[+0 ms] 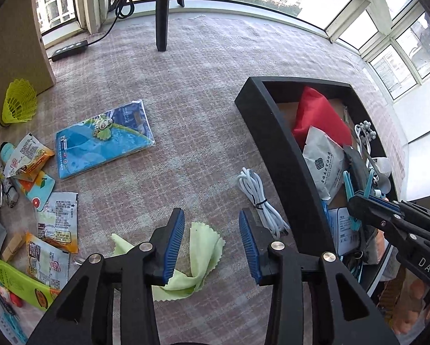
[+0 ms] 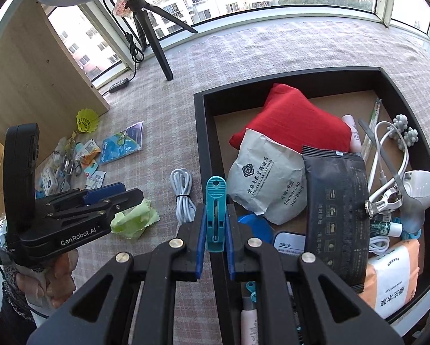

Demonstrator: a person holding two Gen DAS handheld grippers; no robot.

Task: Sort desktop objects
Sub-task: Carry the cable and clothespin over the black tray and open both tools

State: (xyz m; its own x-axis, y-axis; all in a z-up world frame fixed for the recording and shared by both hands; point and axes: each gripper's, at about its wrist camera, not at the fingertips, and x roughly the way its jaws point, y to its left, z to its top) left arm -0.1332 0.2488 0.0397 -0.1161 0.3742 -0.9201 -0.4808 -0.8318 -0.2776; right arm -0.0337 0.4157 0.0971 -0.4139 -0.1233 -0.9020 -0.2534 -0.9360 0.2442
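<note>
My left gripper [image 1: 212, 241] is open and hangs just above a crumpled pale green cloth [image 1: 199, 261] on the checked tablecloth; the cloth lies under the gap, untouched by the blue pads [image 1: 174, 244]. The right wrist view shows that gripper [image 2: 123, 195] over the same cloth [image 2: 134, 221]. My right gripper [image 2: 215, 230] is shut on a teal clothes peg [image 2: 215, 201], held upright over the near left rim of the black tray [image 2: 200, 132]. In the left wrist view the right gripper [image 1: 358, 207] and peg [image 1: 348, 187] hover over the tray [image 1: 272, 132].
The tray holds a red pouch [image 2: 292, 126], a white shower-cap packet [image 2: 266, 184], a dark packet [image 2: 338, 201] and several small items. A coiled white cable [image 1: 258, 198] lies beside the tray. A blue packet [image 1: 105, 138], a yellow shuttlecock [image 1: 18, 100] and several sachets [image 1: 54, 224] lie left.
</note>
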